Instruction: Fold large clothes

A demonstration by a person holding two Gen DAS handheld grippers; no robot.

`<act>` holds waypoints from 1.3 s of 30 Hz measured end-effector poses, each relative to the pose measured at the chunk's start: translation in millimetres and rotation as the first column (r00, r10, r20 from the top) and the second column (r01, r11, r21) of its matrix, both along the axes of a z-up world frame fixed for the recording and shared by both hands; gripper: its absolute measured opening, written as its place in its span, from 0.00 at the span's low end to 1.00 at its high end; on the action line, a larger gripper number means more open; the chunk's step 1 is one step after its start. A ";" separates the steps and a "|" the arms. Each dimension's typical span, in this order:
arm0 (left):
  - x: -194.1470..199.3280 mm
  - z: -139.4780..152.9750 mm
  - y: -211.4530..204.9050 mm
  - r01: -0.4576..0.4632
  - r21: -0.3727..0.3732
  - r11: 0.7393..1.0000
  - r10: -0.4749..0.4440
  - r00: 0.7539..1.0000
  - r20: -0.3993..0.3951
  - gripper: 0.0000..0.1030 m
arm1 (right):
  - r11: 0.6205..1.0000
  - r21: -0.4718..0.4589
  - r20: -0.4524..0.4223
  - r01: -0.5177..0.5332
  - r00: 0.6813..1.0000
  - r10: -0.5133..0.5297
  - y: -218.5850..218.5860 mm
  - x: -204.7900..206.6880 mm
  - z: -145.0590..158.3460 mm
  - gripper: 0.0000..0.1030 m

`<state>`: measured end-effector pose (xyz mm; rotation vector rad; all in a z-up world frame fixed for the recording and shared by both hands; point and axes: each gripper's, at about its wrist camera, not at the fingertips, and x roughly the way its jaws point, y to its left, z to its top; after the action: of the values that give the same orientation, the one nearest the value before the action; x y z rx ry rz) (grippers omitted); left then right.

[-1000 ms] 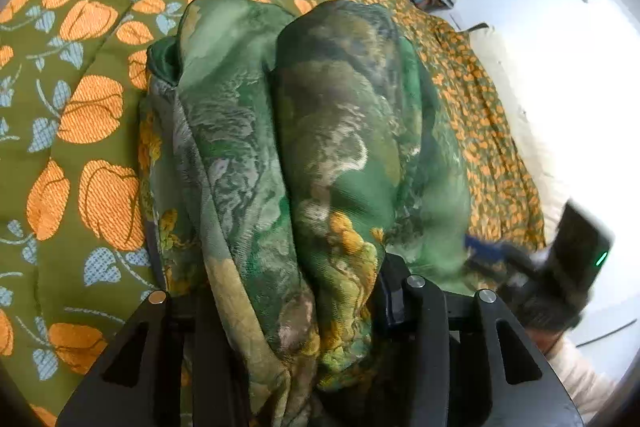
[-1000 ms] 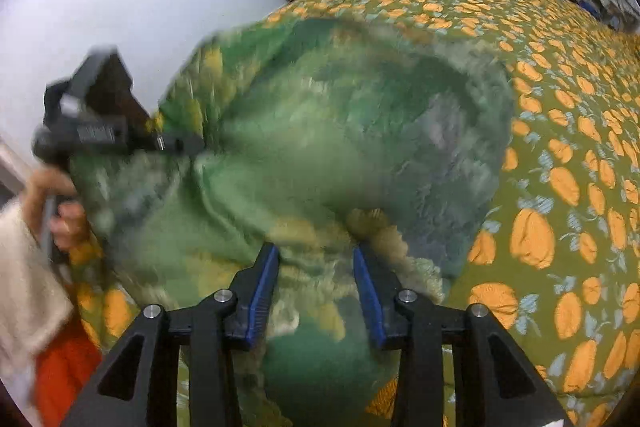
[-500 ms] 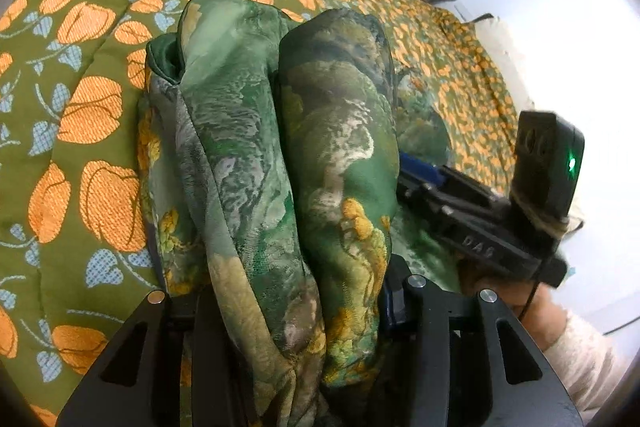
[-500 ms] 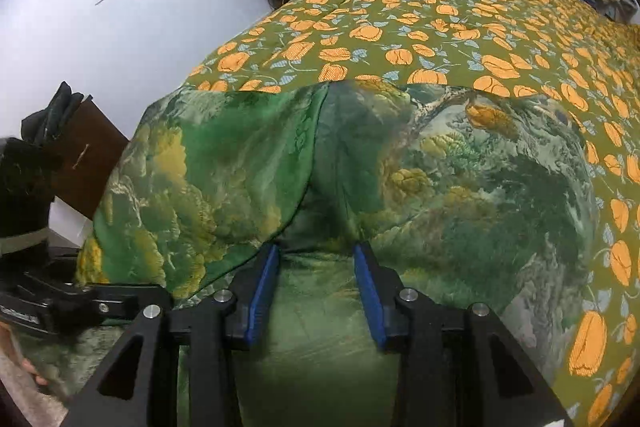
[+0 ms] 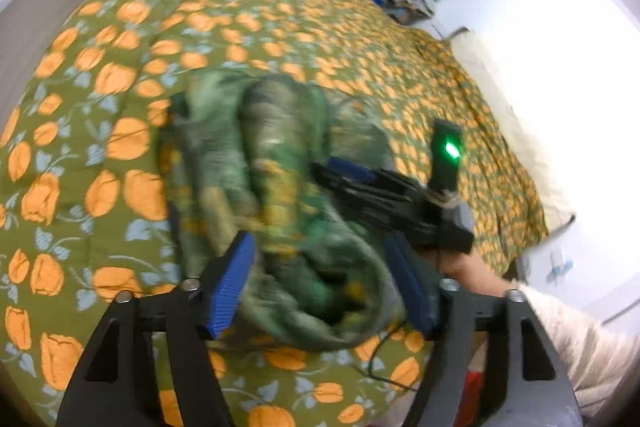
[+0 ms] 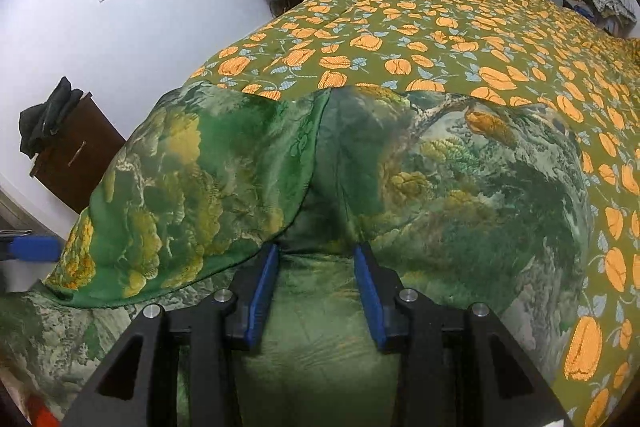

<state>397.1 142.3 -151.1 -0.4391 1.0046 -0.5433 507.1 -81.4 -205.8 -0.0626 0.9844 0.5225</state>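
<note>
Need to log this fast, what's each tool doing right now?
Left tool: jaws opening, green garment between them, no longer pinched.
Right tool: shut on the green garment.

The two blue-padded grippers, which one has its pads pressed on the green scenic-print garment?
The right gripper, pads pressed on a fold of the green scenic-print garment. The left gripper is opening, cloth loose between its jaws.
</note>
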 end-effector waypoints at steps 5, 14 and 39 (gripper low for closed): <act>-0.9 -39.7 -18.0 0.007 0.237 0.971 0.008 0.998 -0.065 0.54 | 0.998 -0.066 -0.037 -0.006 0.999 0.004 9.4 4.2 25.9 0.40; -3.3 -65.5 8.7 -0.037 0.108 0.993 0.047 0.994 -0.095 0.53 | 0.976 -0.014 -0.066 -0.219 0.974 0.218 93.1 22.4 53.0 0.42; -20.0 -68.5 1.4 -0.101 0.174 0.980 0.107 0.994 -0.029 0.53 | 0.987 0.086 -0.050 -0.136 0.989 0.141 76.1 31.9 34.8 0.40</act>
<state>377.1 143.7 -219.7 -0.3472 1.0499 -0.3520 539.0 -5.2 -171.0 -0.0428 1.0169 0.6957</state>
